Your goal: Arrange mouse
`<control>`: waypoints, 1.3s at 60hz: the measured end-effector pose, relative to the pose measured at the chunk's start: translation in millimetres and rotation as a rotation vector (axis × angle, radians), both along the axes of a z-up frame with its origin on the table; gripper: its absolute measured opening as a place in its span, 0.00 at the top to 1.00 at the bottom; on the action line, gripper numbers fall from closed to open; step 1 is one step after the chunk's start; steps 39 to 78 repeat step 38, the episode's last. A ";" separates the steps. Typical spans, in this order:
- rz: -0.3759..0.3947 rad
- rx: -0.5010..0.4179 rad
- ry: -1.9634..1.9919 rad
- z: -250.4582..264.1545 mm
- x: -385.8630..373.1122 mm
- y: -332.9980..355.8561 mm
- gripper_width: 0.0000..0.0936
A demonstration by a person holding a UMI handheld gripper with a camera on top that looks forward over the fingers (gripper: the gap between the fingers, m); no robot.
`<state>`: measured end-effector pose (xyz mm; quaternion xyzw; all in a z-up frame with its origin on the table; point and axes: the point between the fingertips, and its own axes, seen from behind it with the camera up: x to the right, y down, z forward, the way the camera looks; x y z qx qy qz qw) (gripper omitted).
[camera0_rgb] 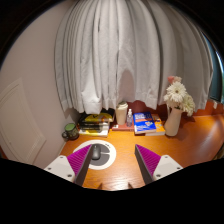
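While I scan from the desk's (190, 140) left edge: dark jar (70, 130), then a book stack (96, 123) at the back edge. Mouse (96, 153) sits on a round white mat (105, 156) near the front edge, just ahead of the left finger (82, 160), resting on its own. Gripper (115, 161) is wide open, holding nothing. Further right: cup (122, 114), blue book (148, 124), flower vase (174, 118). My read: mouse not grasped yet, arranging still to do. No labels or writing legible.
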<state>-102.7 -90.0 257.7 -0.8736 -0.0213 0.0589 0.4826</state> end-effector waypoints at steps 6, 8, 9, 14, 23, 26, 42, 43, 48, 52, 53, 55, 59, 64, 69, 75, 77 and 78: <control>-0.006 -0.013 -0.017 -10.7 19.3 -9.1 0.10; -0.007 -0.018 -0.018 -14.7 24.6 -12.5 0.10; -0.007 -0.021 -0.018 -16.3 26.8 -13.8 0.10; -0.008 -0.032 -0.014 -21.3 37.3 -19.1 0.10; -0.031 -0.025 -0.028 -17.8 58.1 -19.5 0.10; -0.034 -0.020 -0.036 -15.4 63.6 -18.9 0.10; -0.039 -0.009 -0.035 -11.6 75.9 -16.9 0.10; -0.039 -0.009 -0.035 -11.6 75.9 -16.9 0.10; -0.039 -0.009 -0.035 -11.6 75.9 -16.9 0.10; -0.039 -0.009 -0.035 -11.6 75.9 -16.9 0.10; -0.039 -0.009 -0.035 -11.6 75.9 -16.9 0.10; -0.039 -0.009 -0.035 -11.6 75.9 -16.9 0.10; -0.039 -0.009 -0.035 -11.6 75.9 -16.9 0.10; -0.039 -0.009 -0.035 -11.6 75.9 -16.9 0.10; -0.039 -0.009 -0.035 -11.6 75.9 -16.9 0.10; -0.039 -0.009 -0.035 -11.6 75.9 -16.9 0.10; -0.039 -0.009 -0.035 -11.6 75.9 -16.9 0.10; -0.039 -0.009 -0.035 -11.6 75.9 -16.9 0.10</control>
